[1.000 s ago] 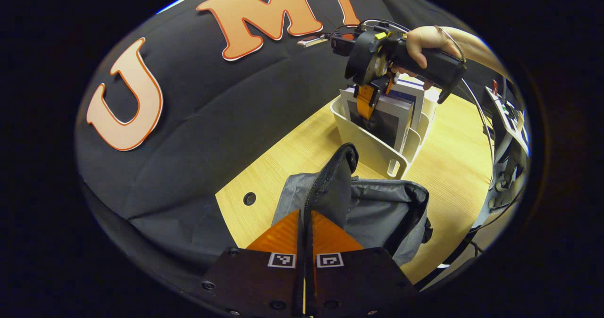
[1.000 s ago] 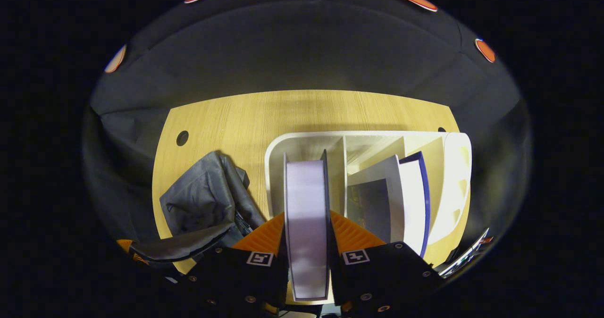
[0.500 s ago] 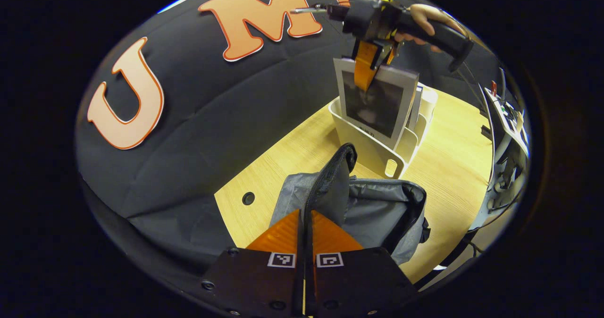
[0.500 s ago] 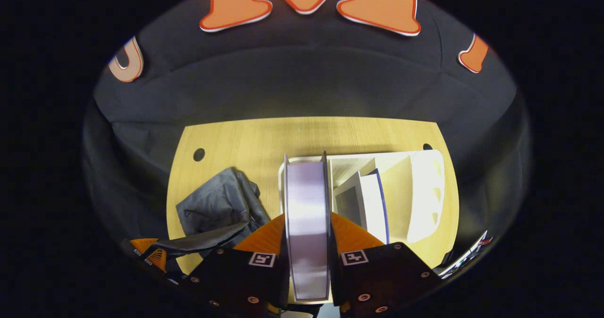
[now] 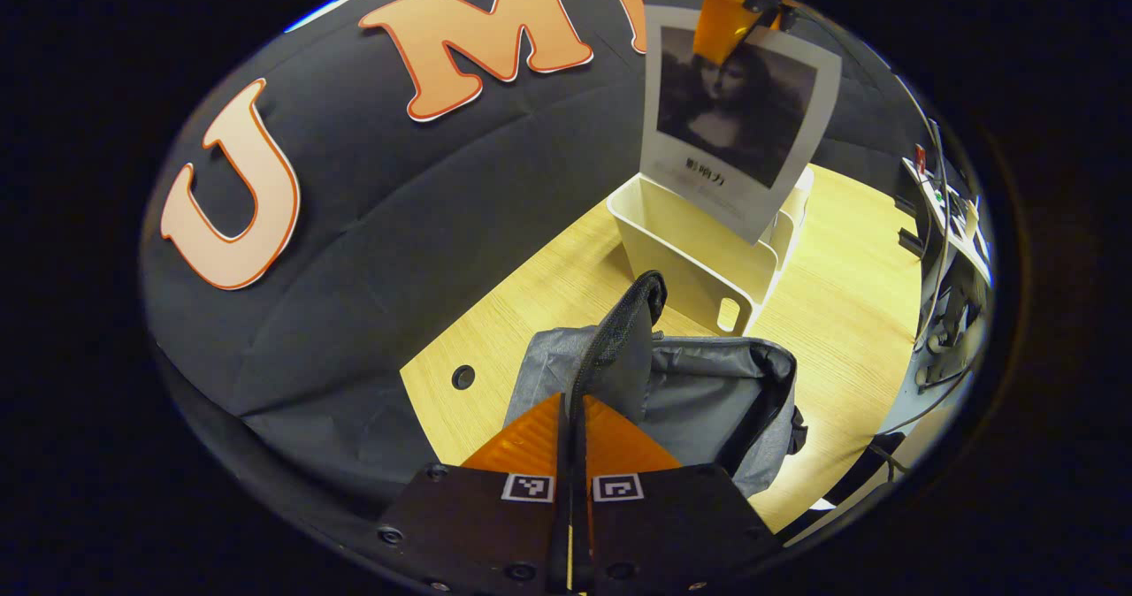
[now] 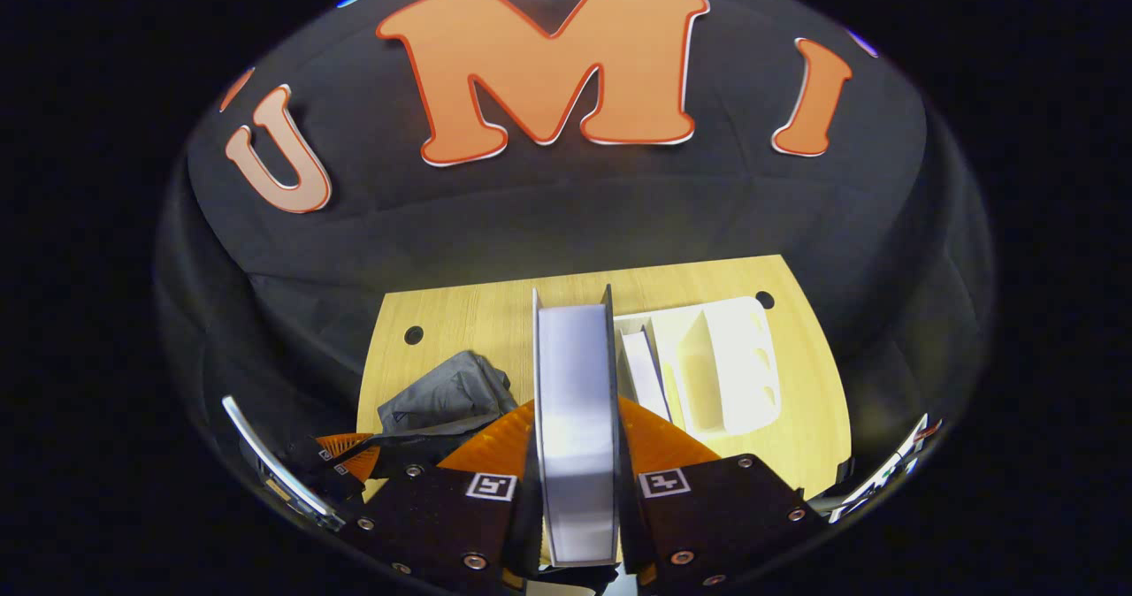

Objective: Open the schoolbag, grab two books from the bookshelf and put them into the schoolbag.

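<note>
In the left gripper view, my left gripper is shut on the zipper edge of the grey schoolbag, holding its flap upright so the mouth gapes. Beyond it stands the white bookshelf. A book with a portrait cover hangs high above the shelf, pinched at its top by the other gripper's orange fingers. In the right gripper view, my right gripper is shut on that book, whose page edge faces me. Far below are the schoolbag, the bookshelf with another book in it, and the left gripper.
The wooden table has a round cable hole left of the bag and two holes near its back edge. Equipment and cables crowd the table's right side. The black cloth wall closes the back and left.
My right gripper has lifted the portrait book straight up, clear out of the bookshelf and well above it. The left gripper has kept hold of the bag's flap without moving.
</note>
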The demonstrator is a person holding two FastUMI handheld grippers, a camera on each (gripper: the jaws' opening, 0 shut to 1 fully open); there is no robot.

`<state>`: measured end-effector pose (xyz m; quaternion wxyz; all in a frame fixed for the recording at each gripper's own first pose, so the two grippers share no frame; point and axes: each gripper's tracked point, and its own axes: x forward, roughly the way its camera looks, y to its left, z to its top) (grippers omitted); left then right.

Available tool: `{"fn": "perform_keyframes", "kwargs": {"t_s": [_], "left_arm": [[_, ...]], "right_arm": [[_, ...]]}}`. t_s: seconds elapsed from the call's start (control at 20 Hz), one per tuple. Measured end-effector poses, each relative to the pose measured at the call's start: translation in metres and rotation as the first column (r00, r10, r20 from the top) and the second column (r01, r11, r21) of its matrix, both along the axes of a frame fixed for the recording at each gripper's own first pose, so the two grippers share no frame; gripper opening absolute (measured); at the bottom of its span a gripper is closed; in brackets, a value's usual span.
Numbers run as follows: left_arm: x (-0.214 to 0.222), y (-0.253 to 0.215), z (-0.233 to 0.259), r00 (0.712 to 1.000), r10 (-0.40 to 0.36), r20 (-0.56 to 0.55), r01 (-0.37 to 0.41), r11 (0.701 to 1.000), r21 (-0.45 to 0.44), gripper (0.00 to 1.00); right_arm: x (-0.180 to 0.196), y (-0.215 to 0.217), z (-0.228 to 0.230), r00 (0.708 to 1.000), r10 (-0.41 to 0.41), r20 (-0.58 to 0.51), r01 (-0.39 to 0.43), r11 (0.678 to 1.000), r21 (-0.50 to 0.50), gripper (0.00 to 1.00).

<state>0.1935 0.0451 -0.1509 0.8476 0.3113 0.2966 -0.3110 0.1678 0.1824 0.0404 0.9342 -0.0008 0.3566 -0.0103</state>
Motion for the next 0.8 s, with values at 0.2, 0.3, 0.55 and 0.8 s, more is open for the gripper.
{"fn": "perform_keyframes", "kwargs": {"t_s": [0.2,0.3,0.55,0.8], "left_arm": [[0.001,-0.001,0.001,1.0,0.0,0.011,0.0,1.0,0.019,0.02],[0.001,-0.001,0.002,1.0,0.003,0.016,-0.003,1.0,0.018,0.02],[0.001,-0.003,0.004,1.0,-0.003,0.017,0.003,1.0,0.026,0.02],[-0.002,-0.005,0.007,1.0,-0.017,0.015,0.016,0.999,0.032,0.02]], "right_arm": [[-0.052,0.002,-0.012,1.0,0.001,0.02,-0.003,0.993,0.115,0.36],[-0.075,0.008,-0.027,1.0,0.002,0.02,-0.006,0.978,0.206,0.36],[-0.116,0.012,-0.101,0.998,-0.036,-0.054,0.056,0.909,0.413,0.35],[-0.127,0.02,-0.159,0.989,-0.104,-0.102,0.145,0.767,0.625,0.34]]}}
